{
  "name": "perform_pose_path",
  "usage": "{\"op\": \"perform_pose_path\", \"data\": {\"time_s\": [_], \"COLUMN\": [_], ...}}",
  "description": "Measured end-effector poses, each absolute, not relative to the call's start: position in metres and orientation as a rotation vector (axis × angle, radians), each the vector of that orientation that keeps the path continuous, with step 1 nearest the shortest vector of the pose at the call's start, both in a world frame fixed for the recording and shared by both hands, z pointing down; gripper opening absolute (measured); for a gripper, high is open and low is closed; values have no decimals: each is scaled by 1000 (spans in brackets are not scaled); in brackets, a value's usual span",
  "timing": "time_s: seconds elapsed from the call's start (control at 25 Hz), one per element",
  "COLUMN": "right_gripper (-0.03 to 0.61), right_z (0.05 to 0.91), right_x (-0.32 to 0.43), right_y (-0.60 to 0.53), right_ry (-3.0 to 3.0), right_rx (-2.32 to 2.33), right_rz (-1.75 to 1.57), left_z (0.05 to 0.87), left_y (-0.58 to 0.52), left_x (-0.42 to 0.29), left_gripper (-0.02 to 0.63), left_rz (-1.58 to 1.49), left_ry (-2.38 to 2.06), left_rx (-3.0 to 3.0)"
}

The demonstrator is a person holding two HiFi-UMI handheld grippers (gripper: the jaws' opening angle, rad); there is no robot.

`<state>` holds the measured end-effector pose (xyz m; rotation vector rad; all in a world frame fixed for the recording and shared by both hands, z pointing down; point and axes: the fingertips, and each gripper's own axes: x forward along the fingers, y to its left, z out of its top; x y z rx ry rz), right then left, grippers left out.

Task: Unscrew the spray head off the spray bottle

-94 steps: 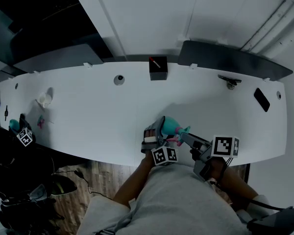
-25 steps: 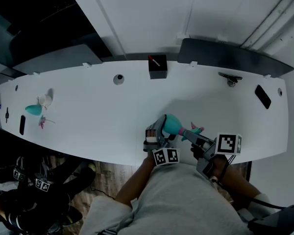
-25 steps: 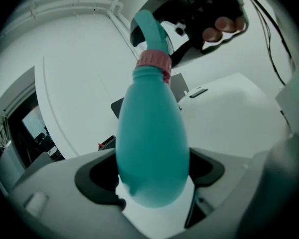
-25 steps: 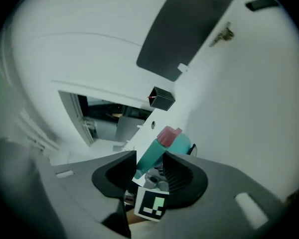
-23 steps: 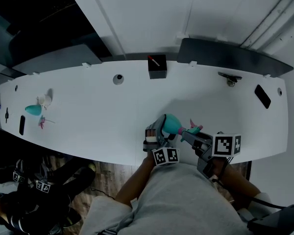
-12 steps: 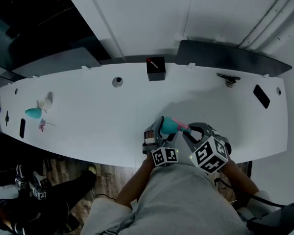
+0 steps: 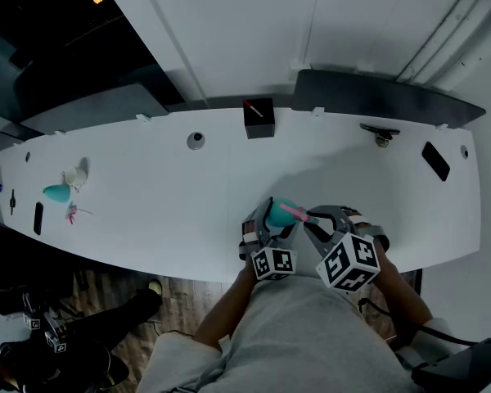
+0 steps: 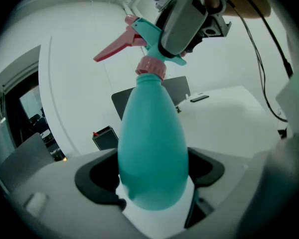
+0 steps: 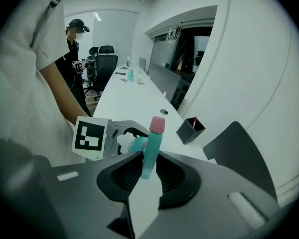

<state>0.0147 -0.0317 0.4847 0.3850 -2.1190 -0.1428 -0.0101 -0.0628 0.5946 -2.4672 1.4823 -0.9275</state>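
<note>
Head view: the left gripper [image 7: 270, 221] and right gripper [image 7: 309, 222] are close together at the near edge of the white table [image 7: 147, 195]. Between them is the teal spray bottle [image 7: 278, 213], lifted off the table, with its pink-and-teal spray head [image 7: 295, 214] pointing right. A black box [image 7: 259, 118] sits at the far edge, a phone [image 7: 436, 160] far right, and a second teal bottle [image 7: 56, 192] far left.

Left gripper view: the jaws are clamped on the bottle's fat lower body, one pad on each side. The neck points up and away. The pink collar [image 8: 150, 67] is seated on the neck, with the pink trigger [image 8: 114, 49] sticking out left. The right gripper grips the head from above.

Right gripper view: the jaws have just been closing, and the pads now press on the teal part of the spray head, its pink end up. The left gripper's marker cube [image 9: 91, 136] is just behind. Another person [image 9: 74, 49] stands far back by the office chairs.
</note>
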Motion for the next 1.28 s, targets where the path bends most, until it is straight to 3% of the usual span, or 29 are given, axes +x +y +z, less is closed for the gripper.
{"op": "perform_pose_path", "data": {"time_s": [0.88, 1.28], "right_gripper": [89, 89], "right_z": [432, 426], "right_x": [36, 85], "right_y": [-24, -30], "right_ry": [-2496, -2632], "right_rx": [405, 612], "right_rz": [-259, -106], "left_z": [577, 583], "left_y": [-78, -83], "left_x": [-45, -75], "left_gripper": [399, 399], "left_rz": [-804, -727], "left_ry": [1725, 1948], "left_rx": [-2512, -2583]}}
